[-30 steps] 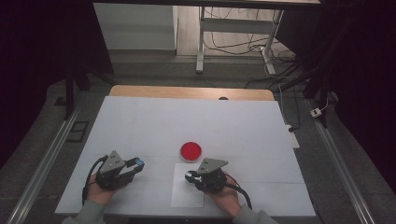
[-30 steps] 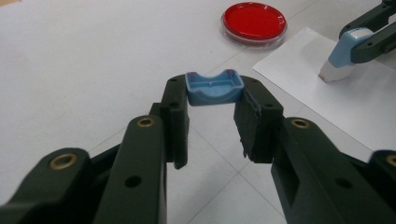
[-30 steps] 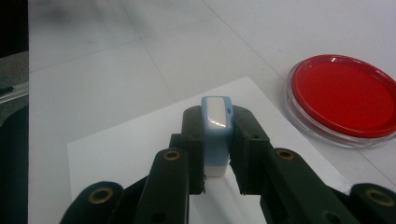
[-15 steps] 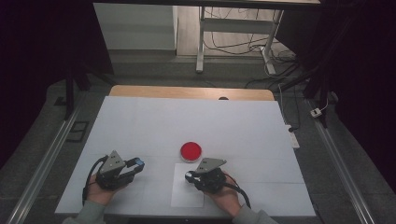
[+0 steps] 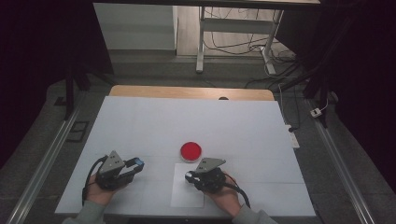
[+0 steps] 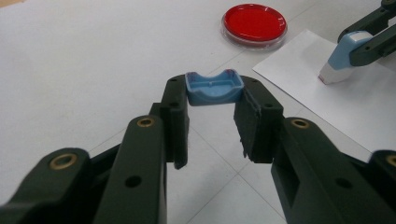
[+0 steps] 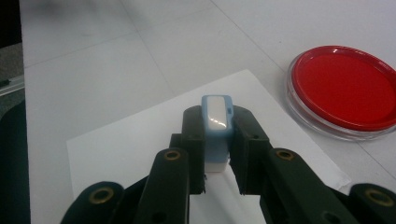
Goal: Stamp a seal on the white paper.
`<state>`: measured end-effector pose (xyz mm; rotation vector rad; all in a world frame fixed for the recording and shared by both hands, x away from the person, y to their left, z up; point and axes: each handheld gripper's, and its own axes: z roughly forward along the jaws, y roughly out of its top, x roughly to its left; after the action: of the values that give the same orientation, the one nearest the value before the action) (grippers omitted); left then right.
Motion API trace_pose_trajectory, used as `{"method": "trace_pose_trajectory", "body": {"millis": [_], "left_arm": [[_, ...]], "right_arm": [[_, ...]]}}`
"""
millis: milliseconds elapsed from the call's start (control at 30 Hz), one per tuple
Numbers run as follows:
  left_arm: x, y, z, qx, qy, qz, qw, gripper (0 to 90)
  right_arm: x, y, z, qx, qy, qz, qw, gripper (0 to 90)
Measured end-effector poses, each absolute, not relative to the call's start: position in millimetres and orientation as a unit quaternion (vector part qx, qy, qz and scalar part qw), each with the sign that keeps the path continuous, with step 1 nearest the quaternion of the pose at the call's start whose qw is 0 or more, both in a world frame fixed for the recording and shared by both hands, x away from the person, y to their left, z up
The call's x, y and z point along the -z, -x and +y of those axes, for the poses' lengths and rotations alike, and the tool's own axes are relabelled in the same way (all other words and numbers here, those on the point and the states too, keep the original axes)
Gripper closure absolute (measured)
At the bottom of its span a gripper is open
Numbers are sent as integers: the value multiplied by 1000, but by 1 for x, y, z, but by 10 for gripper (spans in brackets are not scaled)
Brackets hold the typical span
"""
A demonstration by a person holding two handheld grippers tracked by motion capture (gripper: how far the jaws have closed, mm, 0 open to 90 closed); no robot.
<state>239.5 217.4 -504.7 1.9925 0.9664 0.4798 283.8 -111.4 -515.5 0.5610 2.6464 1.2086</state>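
Looking down from the high view, a big white table (image 5: pixel 140 126) has a round red dish (image 5: pixel 191 151) near the middle. Just in front of the dish lies a white sheet of paper (image 5: pixel 180 196). The left gripper (image 5: pixel 135 164) sits at the left, held by the left hand (image 5: pixel 100 189). The right gripper (image 5: pixel 189 177) is over the paper, held by the right hand (image 5: pixel 224 193). The two grippers are apart from each other.

The left gripper view shows the left gripper (image 6: pixel 212 95) squeezing a small blue cap (image 6: pixel 214 87) between its jaw tips. The cap's hollow side faces up. The red dish (image 6: pixel 254 23) sits farther off on the table. At the right, the right gripper (image 6: pixel 369 35) holds a blue and white stamp (image 6: pixel 343 58) with its bottom end on the paper (image 6: pixel 336 102).

The right gripper view shows the right gripper (image 7: pixel 217 128) clamped on the blue and white stamp (image 7: pixel 216 126). The stamp stands up between the jaws, over the paper (image 7: pixel 130 140). The red dish (image 7: pixel 345 88) sits just beside the paper, at the right.
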Motion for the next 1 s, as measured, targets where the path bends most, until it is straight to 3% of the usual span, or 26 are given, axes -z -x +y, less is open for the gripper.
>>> {"method": "trace_pose_trajectory", "body": {"millis": [667,1000], "left_arm": [[504,-240,219,-192,-794,388,427,654],[504,-240,221,-189,-792,391,429,654]], "right_arm": [[515,-283,-113,-415,-187,886,90,762],[493,-293,-136,-481,-224,844,75,761]]}}
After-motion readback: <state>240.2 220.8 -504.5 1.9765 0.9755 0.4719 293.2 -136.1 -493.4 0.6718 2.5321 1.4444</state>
